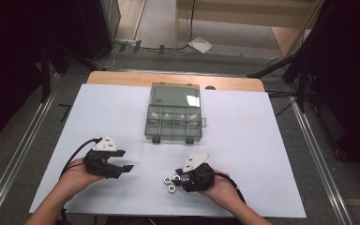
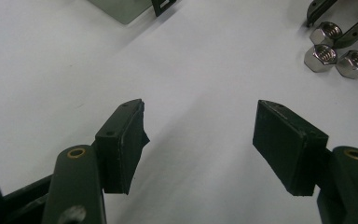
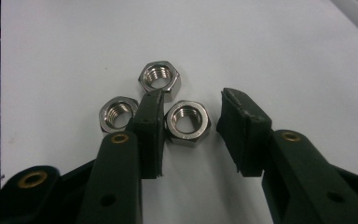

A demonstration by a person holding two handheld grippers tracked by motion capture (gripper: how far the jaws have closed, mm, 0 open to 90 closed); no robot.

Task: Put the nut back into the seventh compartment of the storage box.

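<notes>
Three steel hex nuts sit clustered on the white sheet (image 1: 243,140), near its front edge, at about 7 o'clock from the organiser box (image 1: 174,112).

Nut between the jaws (image 3: 188,122): lying flat, bore up, in the gap of the right gripper (image 3: 189,123). Its left flat touches the left pad or is just short of it; the right pad stands off with a clear gap. So jaws partly closed around it, not clamped.

Far nut (image 3: 159,79): at 11 o'clock from that one, just past the left jaw tip, touching or nearly so.

Outside nut (image 3: 118,113): at 9 o'clock, on the other side of the left jaw, right against it.

In the high view the right gripper (image 1: 180,177) points toward 9 o'clock with the nuts at its tips, held low on the sheet.

Left gripper (image 2: 200,135): jaws wide apart, nothing between the pads, bare sheet below. In the high view the left gripper (image 1: 124,164) sits at 9 o'clock from the nuts, well apart, pointing toward 3 o'clock at them.

Box: clear plastic, lid up, divided compartments, centred at the sheet's far edge at 12 o'clock. Contents too small to make out.
</notes>
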